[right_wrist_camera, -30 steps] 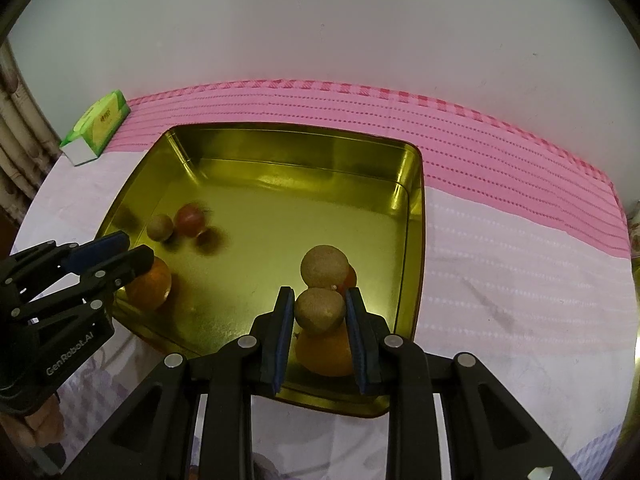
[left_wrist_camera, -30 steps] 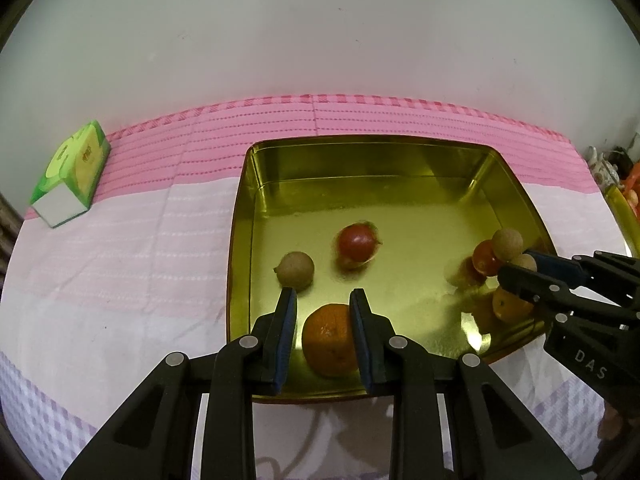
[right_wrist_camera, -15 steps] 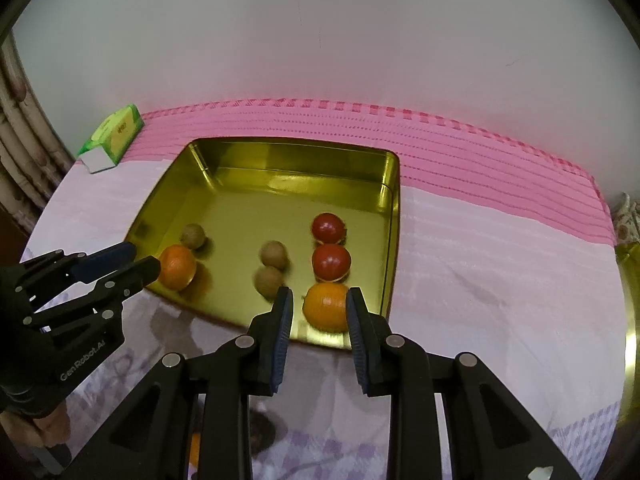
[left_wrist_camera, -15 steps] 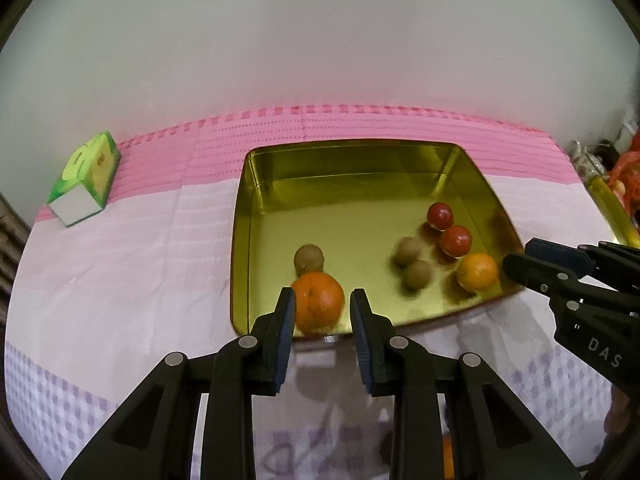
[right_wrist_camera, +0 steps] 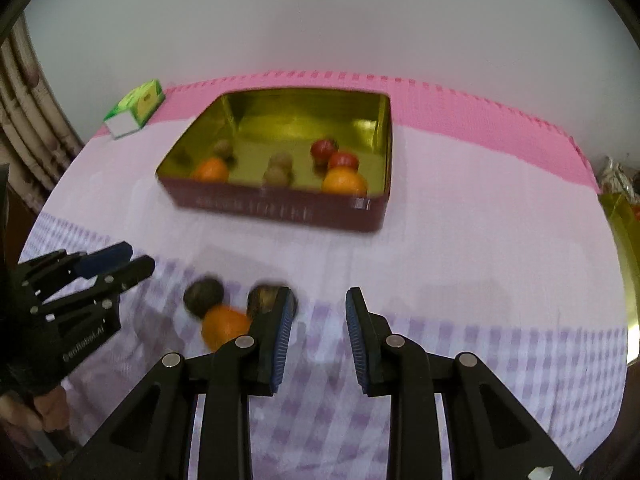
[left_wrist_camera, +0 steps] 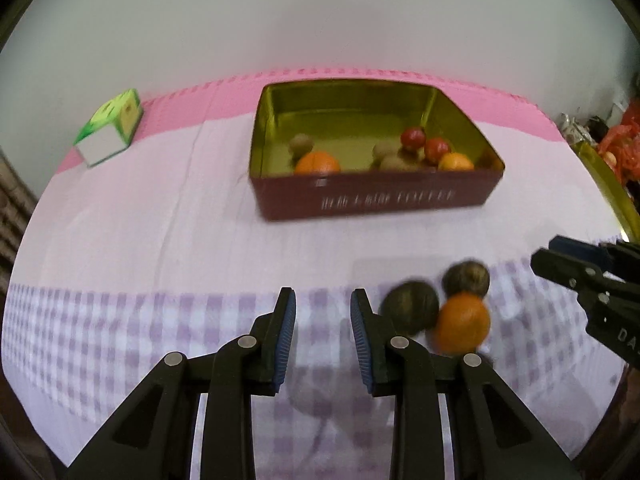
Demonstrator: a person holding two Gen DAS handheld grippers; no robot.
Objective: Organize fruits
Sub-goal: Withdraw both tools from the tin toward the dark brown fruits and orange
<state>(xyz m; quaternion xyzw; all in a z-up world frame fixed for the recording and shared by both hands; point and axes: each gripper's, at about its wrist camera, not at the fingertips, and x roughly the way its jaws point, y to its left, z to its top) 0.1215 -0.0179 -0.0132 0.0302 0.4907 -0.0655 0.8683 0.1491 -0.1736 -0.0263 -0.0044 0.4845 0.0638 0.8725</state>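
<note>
Rectangular tin box (left_wrist_camera: pixel 372 200), dark red outside with pale lettering on its near wall and gold inside, set on the pale pink part of the tablecloth (left_wrist_camera: pixel 140 220) with its long axis running left to right, open top upward, lettered long side toward the cameras. Inside, along the near wall: a large orange (left_wrist_camera: pixel 317 163) at the left with a small brown round fruit (left_wrist_camera: pixel 301 143) just behind it, two more brown fruits (left_wrist_camera: pixel 390 156) touching near the middle, two red round fruits (left_wrist_camera: pixel 424 142) side by side and a smaller orange (left_wrist_camera: pixel 455 162) toward the right end. Outside the box, well apart from it on the purple-checked part of the cloth: a loose orange (left_wrist_camera: pixel 462 323) touching two dark brown round fruits (left_wrist_camera: pixel 466 278), the three clustered together, blurred. Left gripper (left_wrist_camera: pixel 323 338) just left of that cluster, blue-padded jaws narrowed to a small gap with nothing between them, clenched empty. Right gripper (right_wrist_camera: pixel 318 336) just right of the same cluster, its left finger in front of one dark fruit, jaws likewise drawn in on nothing. Green and white carton (left_wrist_camera: pixel 110 132) at the far left on the cloth's edge, near the white wall. Gold rim of another container (right_wrist_camera: pixel 624 264) at the far right.
</note>
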